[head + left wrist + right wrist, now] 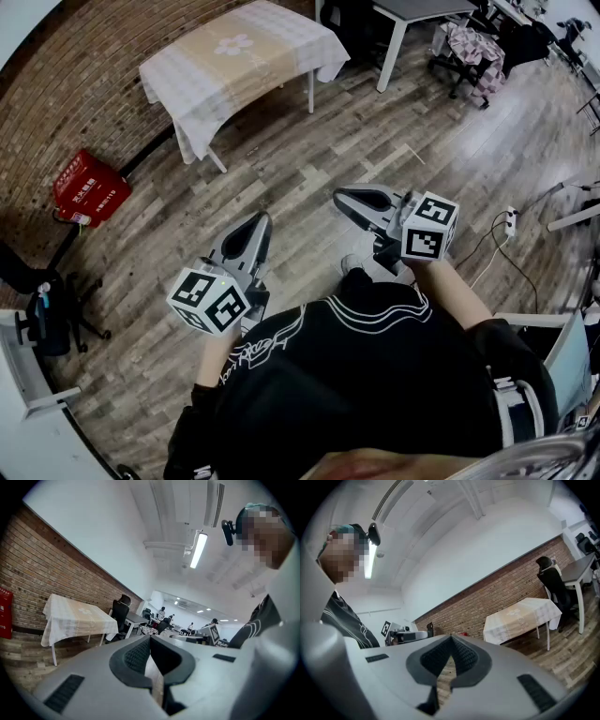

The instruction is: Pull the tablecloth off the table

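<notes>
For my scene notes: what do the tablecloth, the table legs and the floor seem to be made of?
Tablecloth: soft woven fabric, matte; it drapes in folds.
Table legs: probably white painted metal; thin, straight.
Floor: wood-look planks, slight sheen; maybe laminate.

Bare wood floor [309, 159] lies open from the left gripper [261, 219] and right gripper [339, 197] toward 12 o'clock. The table [310, 92], its cloth [239, 56] hanging over the sides, stands at 11 o'clock, well apart. A red box [89, 187] sits by the brick wall [84, 84] at 9 o'clock, and a black chair [52, 314] at 8. A desk [417, 7] and draped chair [473, 52] stand at 1 o'clock. A power strip [511, 220] and cables [483, 248] lie on the floor at 3 o'clock.
</notes>
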A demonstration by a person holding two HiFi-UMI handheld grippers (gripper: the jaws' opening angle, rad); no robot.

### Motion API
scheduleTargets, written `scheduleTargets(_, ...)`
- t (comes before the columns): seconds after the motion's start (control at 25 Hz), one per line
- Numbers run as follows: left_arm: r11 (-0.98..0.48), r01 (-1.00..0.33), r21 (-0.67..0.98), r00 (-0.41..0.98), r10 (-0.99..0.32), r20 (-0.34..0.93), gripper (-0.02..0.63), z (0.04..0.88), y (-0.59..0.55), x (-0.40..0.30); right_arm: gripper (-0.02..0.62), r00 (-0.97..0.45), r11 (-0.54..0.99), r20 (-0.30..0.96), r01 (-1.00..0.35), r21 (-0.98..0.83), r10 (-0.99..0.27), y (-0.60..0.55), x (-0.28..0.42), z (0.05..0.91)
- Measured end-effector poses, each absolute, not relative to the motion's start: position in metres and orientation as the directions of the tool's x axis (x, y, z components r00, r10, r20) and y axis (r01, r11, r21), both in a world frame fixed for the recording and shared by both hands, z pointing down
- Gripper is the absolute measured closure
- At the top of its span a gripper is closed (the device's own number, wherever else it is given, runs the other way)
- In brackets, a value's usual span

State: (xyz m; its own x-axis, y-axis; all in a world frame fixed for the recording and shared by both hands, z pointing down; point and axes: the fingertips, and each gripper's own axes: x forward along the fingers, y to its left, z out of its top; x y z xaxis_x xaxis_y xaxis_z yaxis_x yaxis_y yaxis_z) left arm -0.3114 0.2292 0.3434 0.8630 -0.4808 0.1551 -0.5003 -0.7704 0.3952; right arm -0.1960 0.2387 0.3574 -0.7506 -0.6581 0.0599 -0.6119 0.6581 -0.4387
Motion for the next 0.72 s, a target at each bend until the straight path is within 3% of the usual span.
scheduleTargets(0.72, -0.741, -0.54, 0.398, 0.839, -0.508, 0.193, 0.6, 0.356, 0.172, -0.237, 0.598, -0.754, 0.665, 0.048, -0.605, -0.437, -0.655, 0.181, -0.122, 0.368)
